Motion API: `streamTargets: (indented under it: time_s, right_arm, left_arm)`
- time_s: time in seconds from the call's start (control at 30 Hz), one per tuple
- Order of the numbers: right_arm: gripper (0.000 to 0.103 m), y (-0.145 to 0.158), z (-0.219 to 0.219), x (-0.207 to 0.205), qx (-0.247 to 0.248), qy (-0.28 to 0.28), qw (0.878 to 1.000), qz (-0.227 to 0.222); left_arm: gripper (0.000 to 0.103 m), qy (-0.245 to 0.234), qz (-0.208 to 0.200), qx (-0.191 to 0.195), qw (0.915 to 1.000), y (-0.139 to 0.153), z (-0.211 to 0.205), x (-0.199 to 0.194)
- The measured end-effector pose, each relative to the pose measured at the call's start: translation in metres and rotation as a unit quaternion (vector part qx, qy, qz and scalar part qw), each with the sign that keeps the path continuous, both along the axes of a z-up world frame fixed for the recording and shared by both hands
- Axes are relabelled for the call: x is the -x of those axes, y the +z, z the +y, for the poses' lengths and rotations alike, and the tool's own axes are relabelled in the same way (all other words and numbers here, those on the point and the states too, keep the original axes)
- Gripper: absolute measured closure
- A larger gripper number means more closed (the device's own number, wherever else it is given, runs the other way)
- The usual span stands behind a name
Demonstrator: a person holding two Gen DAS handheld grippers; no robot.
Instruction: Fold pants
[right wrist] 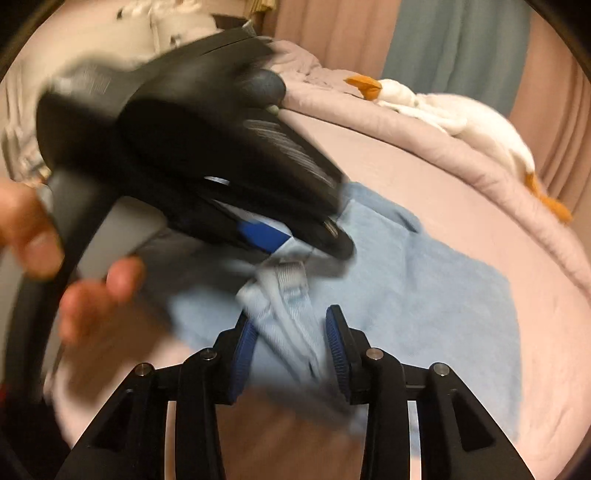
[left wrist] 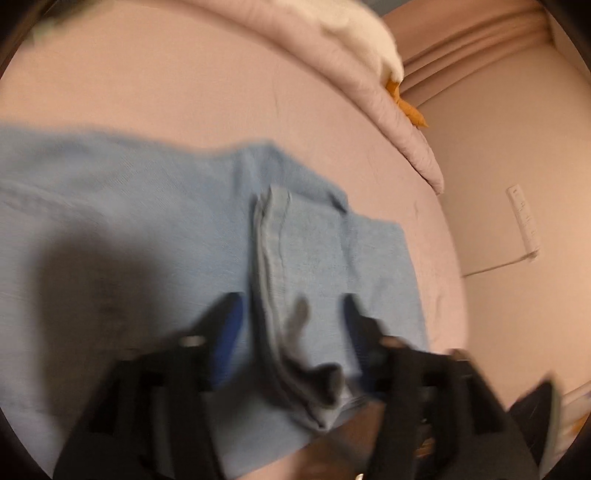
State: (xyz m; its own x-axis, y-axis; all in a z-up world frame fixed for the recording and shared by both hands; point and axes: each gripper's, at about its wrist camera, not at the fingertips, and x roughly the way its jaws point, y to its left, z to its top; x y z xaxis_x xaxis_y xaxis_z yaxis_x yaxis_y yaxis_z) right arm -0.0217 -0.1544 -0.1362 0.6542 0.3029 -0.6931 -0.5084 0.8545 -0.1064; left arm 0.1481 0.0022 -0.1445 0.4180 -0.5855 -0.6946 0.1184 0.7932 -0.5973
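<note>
Pants (right wrist: 424, 288), light blue and soft-looking, lie partly folded across the pink sheet of a bed (left wrist: 166, 85), with a bunched ridge of cloth rising toward both cameras. In the left wrist view the left claw (left wrist: 291, 314) stands with its fingers well apart on either side of that ridge (left wrist: 269, 266); the frame is blurred, and whether the blue pads press the cloth cannot be told. In the right wrist view the right claw (right wrist: 290, 328) is likewise spread wide, the raised fold (right wrist: 288, 306) sitting between its ribbed blue pads (right wrist: 336, 343) without clear contact. The left claw also shows there (right wrist: 288, 243), smeared by motion, just above the pants, with the person's hand (right wrist: 85, 295) on its handle. A rumpled pink duvet (right wrist: 406, 122) lines the far edge of the bed, carrying a white plush goose (right wrist: 476, 125) with orange feet. Behind hang pink curtains (right wrist: 332, 33) and a blue one (right wrist: 454, 40); a white wall panel (left wrist: 524, 221) is fixed to the plain wall.
</note>
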Motion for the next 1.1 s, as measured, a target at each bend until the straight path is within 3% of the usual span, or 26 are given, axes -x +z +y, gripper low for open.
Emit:
streamTargets:
  time_s: [0.03,0.1,0.17,0.3,0.37,0.43,0.5,0.63,0.7,0.77,0.9,0.93,1.0,1.1]
  right_arm:
    - [0.065,0.01,-0.017,0.004,-0.039,0.006,0.999,0.015]
    - [0.065,0.031,-0.057,0.002,-0.123,-0.008,0.992,0.041]
    - [0.065,0.043,-0.095,-0.017,-0.163,-0.051,0.984,0.053]
    - [0.065,0.044,-0.132,-0.071,-0.121,-0.137,0.982,0.045]
    - [0.065,0.033,-0.142,-0.098,-0.115,-0.16,0.978,0.069]
    - [0.066,0.007,-0.138,-0.123,-0.076,-0.181,0.974,0.112]
    - [0.067,-0.017,-0.138,-0.137,-0.059,-0.179,0.971,0.148]
    - [0.067,0.0,-0.142,-0.12,-0.054,-0.175,0.972,0.145]
    - [0.067,0.015,-0.152,-0.102,-0.078,-0.173,0.974,0.121]
    - [0.067,0.024,-0.152,-0.063,-0.069,-0.163,0.98,0.095]
    - [0.067,-0.008,-0.149,-0.001,-0.038,-0.163,0.979,0.12]
    - [0.068,-0.019,-0.155,0.007,-0.044,-0.169,0.98,0.101]
    - [0.067,-0.021,-0.16,0.005,-0.055,-0.184,0.98,0.059]
    - [0.067,-0.009,-0.153,0.002,-0.053,-0.209,0.973,0.086]
  left_arm:
    - [0.036,0.005,-0.025,-0.022,0.9994,0.01,0.003,0.006]
    - [0.037,-0.006,-0.049,-0.028,0.9984,0.023,0.003,0.013]
    - [0.037,-0.026,-0.055,-0.024,0.9979,0.026,-0.01,0.014]
    - [0.037,-0.096,-0.06,-0.021,0.9933,0.023,-0.058,0.012]
    - [0.037,-0.116,-0.052,-0.048,0.9908,0.01,-0.079,0.006]
    - [0.038,-0.124,-0.019,-0.066,0.9898,-0.012,-0.087,0.002]
    - [0.038,-0.125,-0.032,-0.074,0.9888,-0.021,-0.088,0.002]
    - [0.038,-0.135,-0.034,-0.087,0.9864,-0.02,-0.088,0.001]
    - [0.038,-0.13,-0.032,-0.076,0.988,-0.022,-0.087,-0.003]
    - [0.038,-0.126,-0.031,-0.068,0.9892,-0.024,-0.082,-0.005]
    - [0.037,-0.121,-0.031,-0.06,0.9904,-0.023,-0.088,-0.007]
    - [0.037,-0.119,-0.034,-0.059,0.9905,-0.02,-0.085,0.001]
    - [0.037,-0.11,-0.03,-0.05,0.9923,-0.016,-0.081,0.007]
    - [0.037,-0.083,-0.022,-0.031,0.9959,-0.001,-0.061,0.023]
